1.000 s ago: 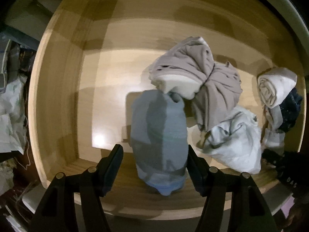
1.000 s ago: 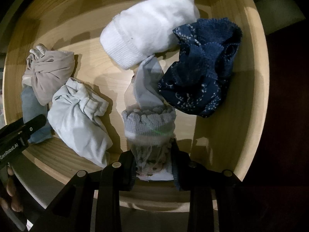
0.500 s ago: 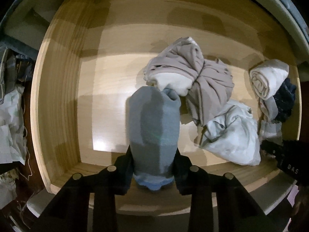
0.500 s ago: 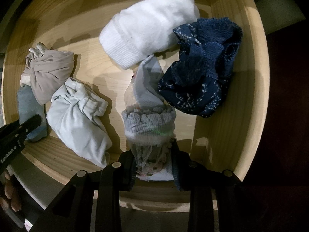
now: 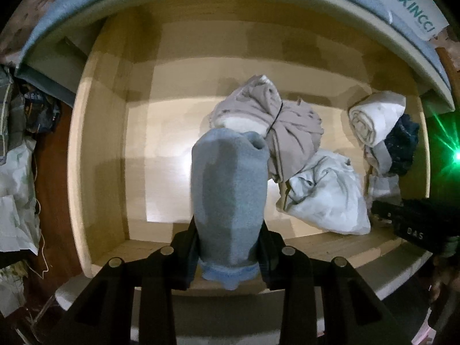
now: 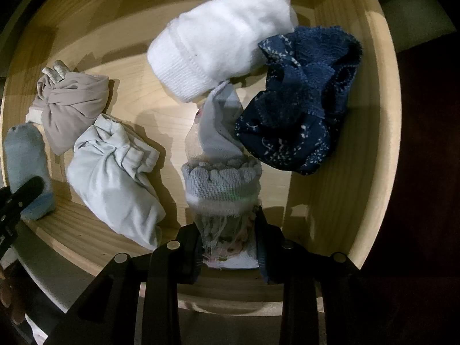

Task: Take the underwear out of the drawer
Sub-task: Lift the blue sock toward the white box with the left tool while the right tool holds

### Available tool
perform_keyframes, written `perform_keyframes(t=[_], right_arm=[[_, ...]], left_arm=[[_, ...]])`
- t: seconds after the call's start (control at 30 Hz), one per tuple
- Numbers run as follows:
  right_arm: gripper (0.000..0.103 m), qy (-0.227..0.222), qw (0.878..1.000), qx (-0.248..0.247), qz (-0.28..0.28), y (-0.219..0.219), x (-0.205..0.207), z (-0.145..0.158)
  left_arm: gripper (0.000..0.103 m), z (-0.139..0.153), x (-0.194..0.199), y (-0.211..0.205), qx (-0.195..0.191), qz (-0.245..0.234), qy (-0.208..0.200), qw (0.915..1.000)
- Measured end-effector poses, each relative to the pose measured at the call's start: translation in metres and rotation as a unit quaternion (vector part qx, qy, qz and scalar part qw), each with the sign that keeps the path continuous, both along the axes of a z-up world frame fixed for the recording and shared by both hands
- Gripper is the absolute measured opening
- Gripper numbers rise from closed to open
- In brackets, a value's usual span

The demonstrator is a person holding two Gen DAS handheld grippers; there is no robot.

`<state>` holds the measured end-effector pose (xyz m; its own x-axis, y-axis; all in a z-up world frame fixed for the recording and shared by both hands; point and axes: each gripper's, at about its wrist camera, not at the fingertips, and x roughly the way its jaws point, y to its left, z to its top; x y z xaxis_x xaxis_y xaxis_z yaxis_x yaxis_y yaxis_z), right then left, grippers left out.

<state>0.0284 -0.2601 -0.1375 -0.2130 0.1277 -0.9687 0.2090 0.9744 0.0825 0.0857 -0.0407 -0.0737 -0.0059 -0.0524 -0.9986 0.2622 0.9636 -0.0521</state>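
Note:
A blue-grey rolled garment (image 5: 228,201) is clamped between the jaws of my left gripper (image 5: 229,254), lifted above the floor of the wooden drawer (image 5: 97,155); it shows again at the left edge of the right wrist view as the blue-grey roll (image 6: 26,161). My right gripper (image 6: 228,244) is shut on a grey lace-trimmed piece of underwear (image 6: 222,184) that hangs down into the drawer. On the drawer floor lie a taupe knotted bundle (image 5: 276,123), a pale white bundle (image 5: 327,195), a white roll (image 6: 221,46) and a navy patterned piece (image 6: 299,100).
The drawer's front edge (image 6: 230,293) runs below both grippers. A padded ledge with a blue border (image 5: 258,5) overhangs the back of the drawer. Clutter and white bags (image 5: 17,178) lie on the floor to the left. A green light (image 5: 455,156) glares at the right.
My left gripper closed on the blue-grey roll and lifted it; the drawer now looks farther away. The right gripper kept still with its grey piece.

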Motion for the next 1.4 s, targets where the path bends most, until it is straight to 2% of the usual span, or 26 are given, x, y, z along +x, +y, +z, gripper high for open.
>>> perform_keyframes(t=[0.17, 0.4, 0.53, 0.8, 1.13, 1.27, 1.4], right_arm=[[0.029, 0.000, 1.000, -0.003, 0.001, 0.002, 0.000, 0.000], [0.029, 0.001, 1.000, -0.007, 0.002, 0.004, -0.001, -0.002], [0.029, 0.002, 1.000, -0.007, 0.003, 0.004, -0.001, -0.002], [0.029, 0.002, 1.000, -0.008, 0.003, 0.005, -0.001, -0.003], [0.029, 0.001, 1.000, -0.007, 0.004, 0.004, -0.001, -0.005], [0.029, 0.002, 1.000, -0.007, 0.005, 0.003, -0.002, -0.006], [0.029, 0.003, 1.000, -0.004, 0.001, 0.002, -0.002, -0.006]], left_arm=[[0.034, 0.022, 0.004, -0.001, -0.008, -0.002, -0.015, 0.9999], [0.034, 0.034, 0.000, -0.002, -0.017, -0.014, -0.039, 0.9990], [0.034, 0.056, 0.001, -0.001, -0.025, -0.018, -0.059, 0.9978], [0.034, 0.124, 0.009, 0.003, -0.047, -0.031, -0.117, 0.9916], [0.034, 0.221, 0.045, 0.010, -0.067, -0.029, -0.208, 0.9754], [0.034, 0.244, 0.066, 0.007, -0.064, -0.030, -0.232, 0.9701], [0.034, 0.253, 0.088, 0.002, -0.064, -0.025, -0.242, 0.9679]])
